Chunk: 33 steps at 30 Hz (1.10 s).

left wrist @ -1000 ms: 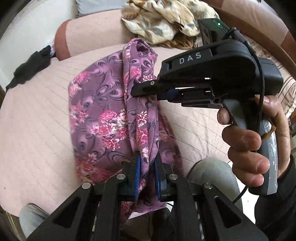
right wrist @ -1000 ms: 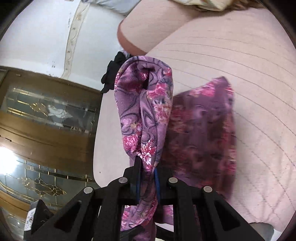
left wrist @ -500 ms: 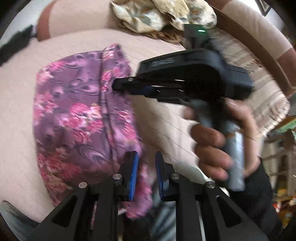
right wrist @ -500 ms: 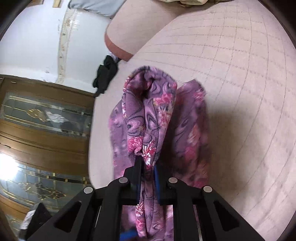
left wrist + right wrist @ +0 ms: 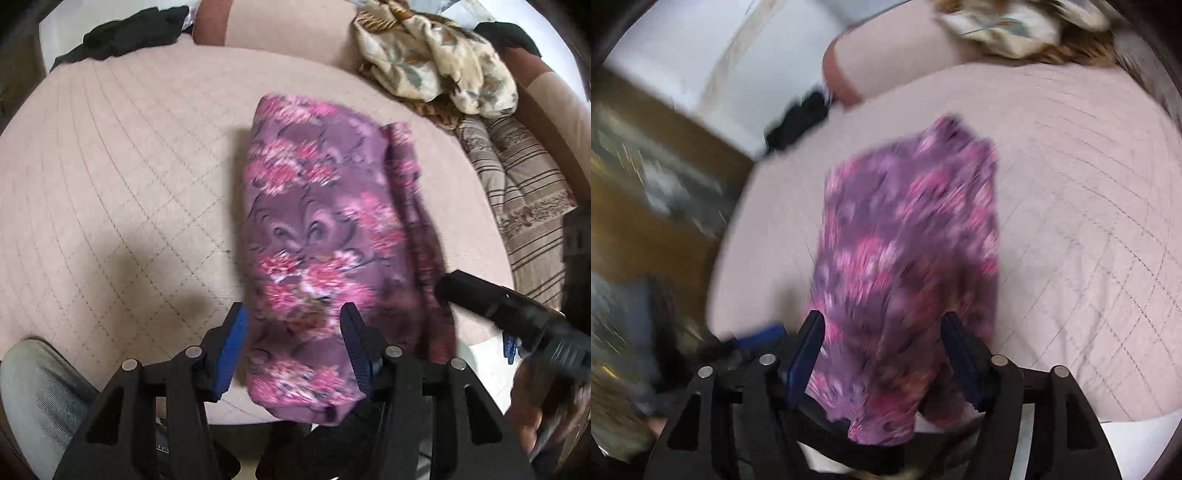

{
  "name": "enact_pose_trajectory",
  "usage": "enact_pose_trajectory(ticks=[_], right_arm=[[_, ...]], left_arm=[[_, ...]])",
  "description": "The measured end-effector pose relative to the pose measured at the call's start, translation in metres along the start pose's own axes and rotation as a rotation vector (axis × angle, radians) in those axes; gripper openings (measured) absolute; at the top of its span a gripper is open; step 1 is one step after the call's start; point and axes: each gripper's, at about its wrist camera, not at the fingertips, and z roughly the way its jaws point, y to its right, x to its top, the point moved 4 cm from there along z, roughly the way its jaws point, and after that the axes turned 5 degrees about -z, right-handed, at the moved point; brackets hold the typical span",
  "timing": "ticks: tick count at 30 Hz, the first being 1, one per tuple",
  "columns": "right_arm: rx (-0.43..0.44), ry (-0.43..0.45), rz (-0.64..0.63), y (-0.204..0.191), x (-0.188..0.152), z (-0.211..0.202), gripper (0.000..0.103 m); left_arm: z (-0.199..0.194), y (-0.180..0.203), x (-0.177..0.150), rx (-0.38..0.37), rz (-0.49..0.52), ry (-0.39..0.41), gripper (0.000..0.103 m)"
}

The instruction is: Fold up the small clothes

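A purple garment with pink flowers lies folded in a long strip on the pink quilted bed, its near end hanging over the bed's edge. My left gripper hovers over that near end with its jaws opening, the cloth below and between the blue pads but not pinched. In the blurred right wrist view the same garment lies flat, and my right gripper has its jaws opening over it, free of the cloth. The right gripper's black body shows at the lower right of the left wrist view.
A beige floral cloth is heaped at the bed's far right by a striped cushion. Dark clothes lie at the far left corner. A knee in grey is at the lower left. A wooden glazed door stands left of the bed.
Both grippers were shut on the raised fold of the garment. They have let go and spread apart, and the cloth now lies flat on the bed.
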Motion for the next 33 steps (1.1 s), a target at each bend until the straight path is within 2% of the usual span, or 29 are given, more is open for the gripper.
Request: enact_pose_trajectory(ticks=[2,3,4,5,6,8,11,12,15,16,17,18,21,23,24,26,27,28,30,33], right_arm=[[-0.109,-0.048,0.001,0.002,-0.005,0.011,0.046],[-0.123,-0.057,0.042,0.012,-0.008,0.011,0.032],[-0.099,-0.05,0.072,0.019,-0.009,0.008,0.027],[-0.051,-0.038,0.112,0.028,-0.011,0.002,0.027],[-0.04,-0.037,0.149,0.039,-0.016,-0.002,0.024],[-0.108,-0.046,0.201,0.063,-0.025,-0.009,0.022],[-0.106,-0.05,0.298,0.088,-0.038,-0.017,0.022],[-0.118,-0.054,0.294,0.087,-0.038,-0.019,0.022],[-0.136,-0.012,0.266,0.077,-0.028,-0.033,0.026],[-0.109,0.017,0.255,0.072,-0.021,-0.037,0.042],[-0.076,0.048,0.241,0.067,-0.013,-0.041,0.054],[-0.051,0.082,0.224,0.061,0.002,-0.041,0.072],[-0.026,0.115,0.18,0.051,0.041,-0.033,0.075],[-0.011,0.111,0.188,0.058,0.066,-0.015,0.07],[-0.005,0.103,0.198,0.06,0.074,-0.009,0.063],[0.007,0.074,0.246,0.079,0.087,0.012,0.058],[0.019,0.063,0.265,0.085,0.09,0.022,0.051],[0.037,0.052,0.284,0.092,0.091,0.029,0.031],[0.065,0.047,0.323,0.104,0.091,0.031,0.011],[0.063,0.061,0.376,0.123,0.082,0.031,0.01]], left_arm=[[0.012,-0.002,-0.003,0.014,-0.007,-0.031,0.051],[0.015,-0.002,-0.006,0.006,-0.007,-0.042,0.051],[0.017,0.0,-0.005,-0.001,-0.005,-0.047,0.051],[0.016,0.0,-0.007,-0.009,0.002,-0.044,0.051],[0.016,-0.001,-0.009,-0.012,0.01,-0.04,0.051],[0.013,-0.002,-0.013,-0.013,0.013,-0.034,0.051],[0.01,-0.009,-0.015,-0.03,-0.002,-0.039,0.051],[0.008,-0.01,-0.014,-0.032,-0.002,-0.035,0.051],[-0.011,-0.017,-0.005,-0.041,-0.005,0.01,0.051],[-0.016,-0.019,0.0,-0.041,-0.004,0.023,0.052],[-0.019,-0.02,0.007,-0.041,-0.004,0.035,0.056],[-0.023,-0.022,0.016,-0.04,-0.005,0.052,0.061],[-0.023,-0.024,0.042,-0.031,-0.003,0.075,0.063],[-0.018,-0.024,0.063,-0.032,-0.01,0.089,0.063],[-0.016,-0.024,0.072,-0.039,-0.014,0.101,0.063],[-0.004,-0.023,0.09,-0.036,-0.02,0.114,0.063],[0.006,-0.023,0.099,-0.02,-0.022,0.11,0.063],[0.016,-0.023,0.105,-0.015,-0.025,0.101,0.063],[0.037,-0.024,0.115,-0.02,-0.037,0.069,0.063],[0.058,-0.024,0.122,-0.046,-0.052,0.039,0.063]])
